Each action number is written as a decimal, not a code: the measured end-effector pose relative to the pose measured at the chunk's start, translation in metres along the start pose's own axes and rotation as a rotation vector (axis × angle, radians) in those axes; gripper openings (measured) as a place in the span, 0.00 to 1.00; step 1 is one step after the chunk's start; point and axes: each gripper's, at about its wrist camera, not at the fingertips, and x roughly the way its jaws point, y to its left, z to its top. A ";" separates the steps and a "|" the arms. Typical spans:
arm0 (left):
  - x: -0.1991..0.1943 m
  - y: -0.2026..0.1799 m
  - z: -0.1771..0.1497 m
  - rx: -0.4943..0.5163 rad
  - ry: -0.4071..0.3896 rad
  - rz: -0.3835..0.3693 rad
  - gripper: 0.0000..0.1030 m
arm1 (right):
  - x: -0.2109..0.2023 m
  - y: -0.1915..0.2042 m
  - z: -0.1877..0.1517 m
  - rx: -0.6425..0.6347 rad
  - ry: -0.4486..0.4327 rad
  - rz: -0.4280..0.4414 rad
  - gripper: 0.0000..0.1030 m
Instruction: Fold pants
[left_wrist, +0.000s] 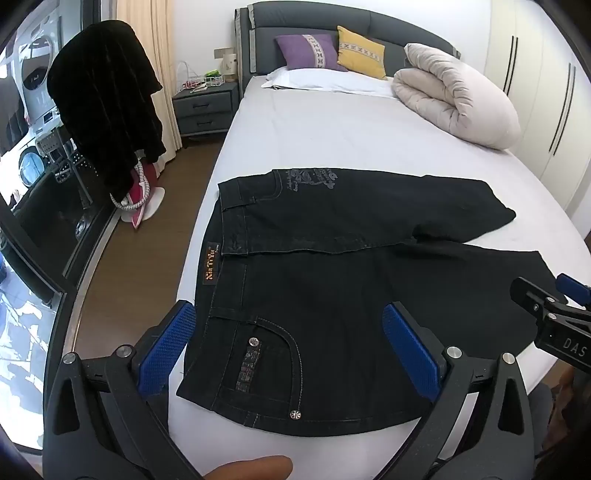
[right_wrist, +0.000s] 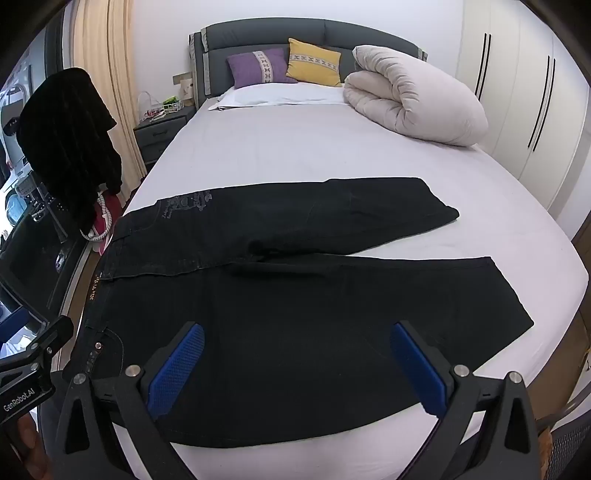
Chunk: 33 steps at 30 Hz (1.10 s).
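Observation:
Black jeans (left_wrist: 332, 288) lie flat across the near end of the bed (left_wrist: 332, 140), waistband to the left, both legs spread toward the right. My left gripper (left_wrist: 291, 350) is open and empty, hovering above the near hip pocket by the waistband. My right gripper (right_wrist: 295, 373) is open and empty above the near leg of the jeans (right_wrist: 295, 314). The right gripper's body shows at the right edge of the left wrist view (left_wrist: 554, 317). The left gripper's body shows at the left edge of the right wrist view (right_wrist: 33, 365).
A rolled beige duvet (left_wrist: 458, 96) lies at the far right of the bed. Purple (left_wrist: 308, 51) and yellow (left_wrist: 360, 51) cushions lean on the headboard. A nightstand (left_wrist: 205, 107) and a dark garment on a stand (left_wrist: 107, 110) are left of the bed; wardrobes (left_wrist: 546, 92) are to the right.

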 end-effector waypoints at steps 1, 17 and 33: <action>0.000 0.000 0.000 0.006 0.000 0.004 1.00 | 0.000 0.000 0.000 0.000 0.000 0.001 1.00; 0.000 0.000 0.000 0.004 0.002 0.004 1.00 | 0.000 0.001 -0.001 -0.003 0.002 -0.003 1.00; 0.000 0.000 0.000 0.004 0.003 0.003 1.00 | 0.002 0.001 -0.002 -0.003 0.006 -0.001 1.00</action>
